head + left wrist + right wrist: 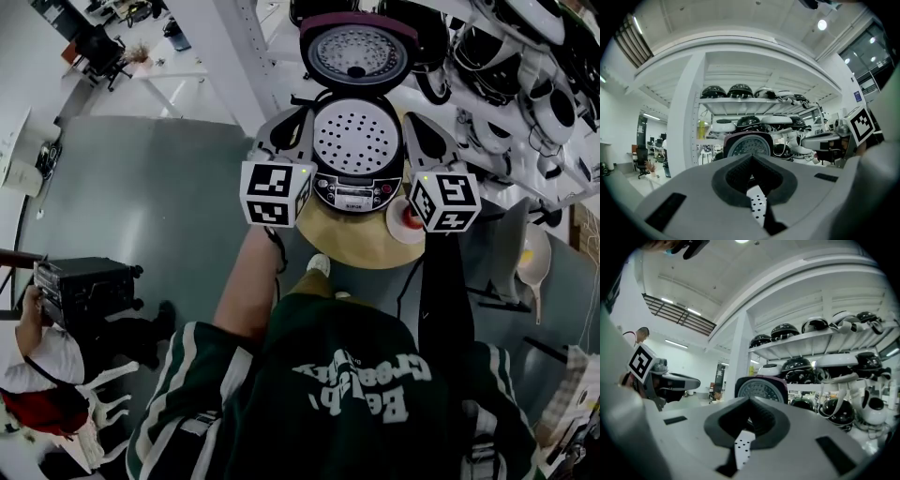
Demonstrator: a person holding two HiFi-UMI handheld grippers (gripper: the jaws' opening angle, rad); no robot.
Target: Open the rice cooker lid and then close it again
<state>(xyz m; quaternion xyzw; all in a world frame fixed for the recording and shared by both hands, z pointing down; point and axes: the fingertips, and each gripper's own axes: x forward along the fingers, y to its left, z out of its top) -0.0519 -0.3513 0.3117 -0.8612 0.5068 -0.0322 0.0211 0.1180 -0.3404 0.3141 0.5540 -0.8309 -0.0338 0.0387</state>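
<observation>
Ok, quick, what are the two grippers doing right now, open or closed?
Left gripper: closed, holding nothing.
Right gripper: closed, holding nothing.

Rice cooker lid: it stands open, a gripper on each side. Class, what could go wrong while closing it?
The lid stands upright behind the steamer tray; with left gripper and right gripper shut, it can only be pushed and might slam. The right gripper sits beside a dish near the round table's edge; a swing could sweep it off.
</observation>
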